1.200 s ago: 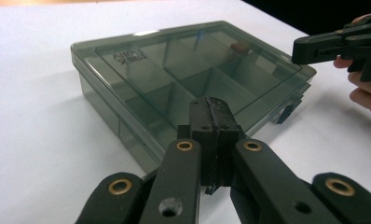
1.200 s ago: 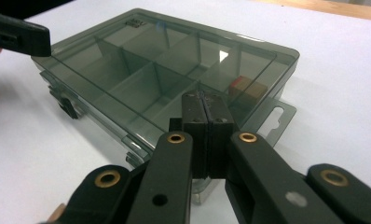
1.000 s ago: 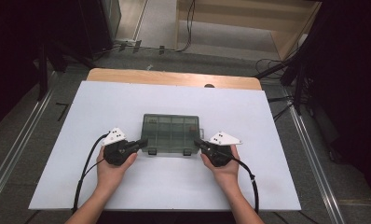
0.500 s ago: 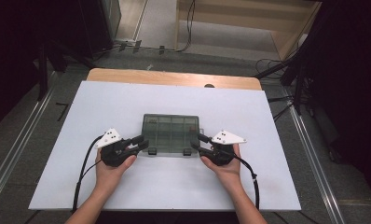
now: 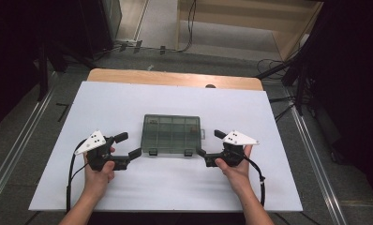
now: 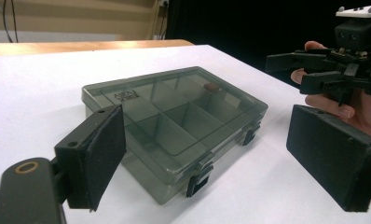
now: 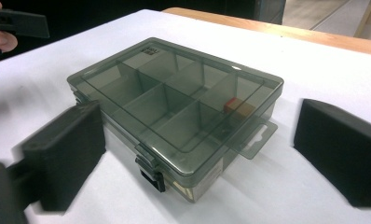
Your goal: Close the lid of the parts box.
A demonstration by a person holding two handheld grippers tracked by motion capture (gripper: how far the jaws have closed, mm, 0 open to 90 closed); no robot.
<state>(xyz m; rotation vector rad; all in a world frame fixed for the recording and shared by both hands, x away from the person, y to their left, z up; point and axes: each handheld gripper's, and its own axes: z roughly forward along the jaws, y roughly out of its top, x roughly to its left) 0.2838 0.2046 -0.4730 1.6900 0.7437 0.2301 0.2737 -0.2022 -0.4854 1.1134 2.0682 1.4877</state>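
Box [image 5: 172, 134] is sitting closed in the middle of the white tabletop [image 5: 128, 101], its lid down and both black latches [image 7: 150, 173] on the near edge looking fastened. It is a smoky, see-through case split into compartments, and a small reddish-brown piece [image 7: 233, 106] is lying in the compartment near the hang tab [image 7: 257, 136]; the other compartments are looking empty as far as the lid lets one see.

Left tongs [image 5: 129, 146] are hovering just off the box's near left corner, jaws standing wide apart and gripping nothing. Right tongs [image 5: 209, 143] are hovering off the near right corner, also spread wide and holding nothing. Neither pair is touching the box; a strip of bare tabletop is showing between each pair and the case. In the left gripper view the box [image 6: 174, 126] is lying ahead between the two pads, with the other hand [image 6: 335, 100] and its tool farther off to the right.

Judging from this, the work is sitting at its very beginning or between steps: the box is shut, latched and resting flat, and nothing is being lifted or pried. What is left appears to be everything that matters, namely bringing the jaws in onto the latches or the lid edge, freeing the two catches, and swinging the lid up to reach the piece inside.
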